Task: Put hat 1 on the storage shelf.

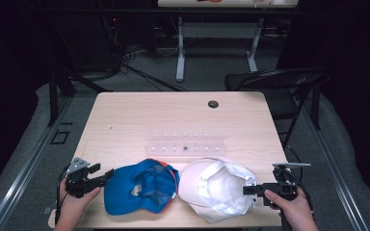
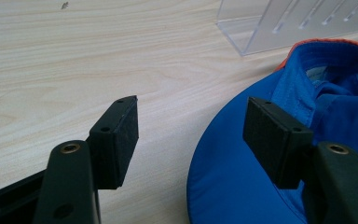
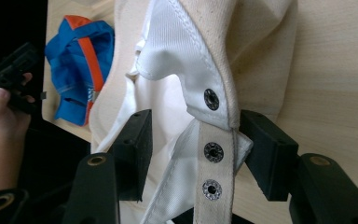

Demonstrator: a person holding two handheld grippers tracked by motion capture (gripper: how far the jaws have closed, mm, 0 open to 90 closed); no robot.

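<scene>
Two caps lie upside down along the near edge of a pale wooden table [image 1: 139, 115], and we work on them with a handheld gripper in each hand. On our left sits the blue cap [image 1: 142, 186], its brim pointing toward the left gripper [image 1: 107, 174]. In the left gripper view the jaws stand wide apart with nothing between them; the blue brim [image 2: 233, 186] lies just under and beside one pad, the bare wood under the other. On our right sits the white cap [image 1: 217, 190], touching the blue one, with its back opening toward the right gripper [image 1: 248, 190]. In the right gripper view those jaws are also apart, not yet closed, and the cap's snap strap [image 3: 213, 161] with its dark metal studs hangs between them, one pad near the strap's edge. Behind both caps lies a clear plastic rack [image 1: 185, 146]. We judge the step in hand to be taking hold of each cap. To do it well, the right jaws should close squarely on the strap and band together, on fabric rather than on a stud, so that it cannot slip. The left jaws should slide farther on so the brim edge sits deep between the pads before closing, keeping the lower pad low against the wood.
</scene>
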